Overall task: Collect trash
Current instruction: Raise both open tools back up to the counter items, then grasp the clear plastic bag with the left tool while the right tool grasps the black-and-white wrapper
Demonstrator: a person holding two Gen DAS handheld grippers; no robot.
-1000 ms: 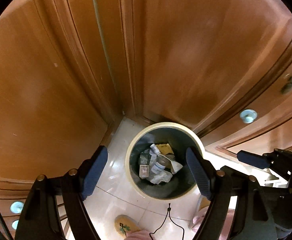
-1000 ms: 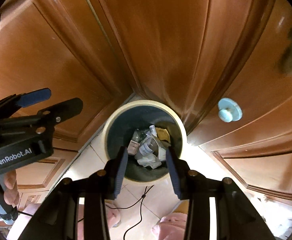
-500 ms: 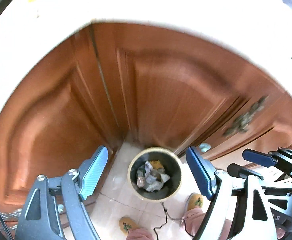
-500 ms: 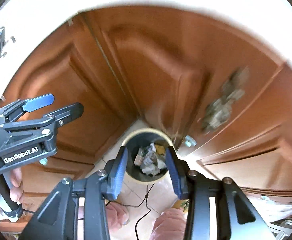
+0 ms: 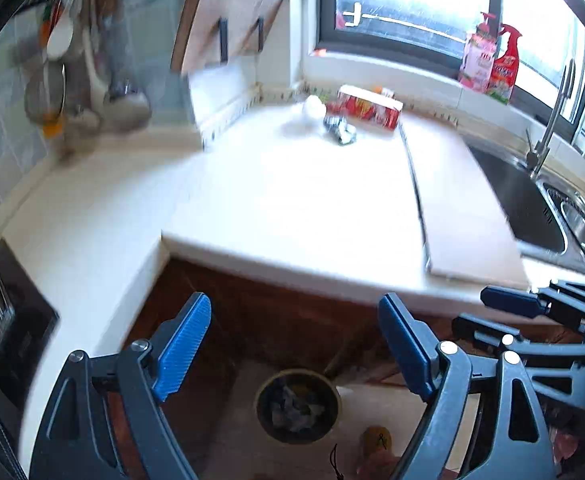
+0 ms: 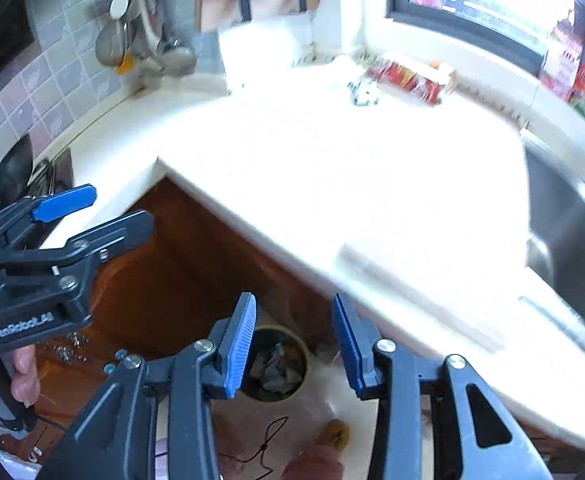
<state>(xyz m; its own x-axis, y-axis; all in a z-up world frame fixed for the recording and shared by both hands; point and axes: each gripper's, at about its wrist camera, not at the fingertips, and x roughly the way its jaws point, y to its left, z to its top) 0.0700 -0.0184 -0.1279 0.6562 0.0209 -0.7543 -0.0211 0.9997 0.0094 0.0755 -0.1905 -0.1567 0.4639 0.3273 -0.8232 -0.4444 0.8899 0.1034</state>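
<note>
My left gripper (image 5: 292, 320) hangs above the counter edge; its jaws are opening and nothing is between them. Beside it my right gripper (image 6: 294, 312) holds its jaws a little apart, also empty. Far below on the floor stands the round trash bin (image 5: 257, 404) (image 6: 270, 327), with papers and wrappers inside. At the back of the white counter (image 5: 312, 200) lie a crumpled silvery wrapper (image 5: 338, 130) (image 6: 362, 92), a white paper ball (image 5: 312, 108) and a red box (image 5: 368, 110) (image 6: 412, 76).
A steel sink (image 5: 532, 208) with a tap sits on the right, next to a pale cutting board (image 5: 452, 200). Two bottles (image 5: 488, 64) stand on the window sill. Utensils (image 5: 72, 80) hang on the left wall above a dark stove (image 5: 0, 320). Brown cabinet doors are below.
Both grippers have risen from just over the bin to above counter height. The bin now looks small and far below, and the counter top has come into view.
</note>
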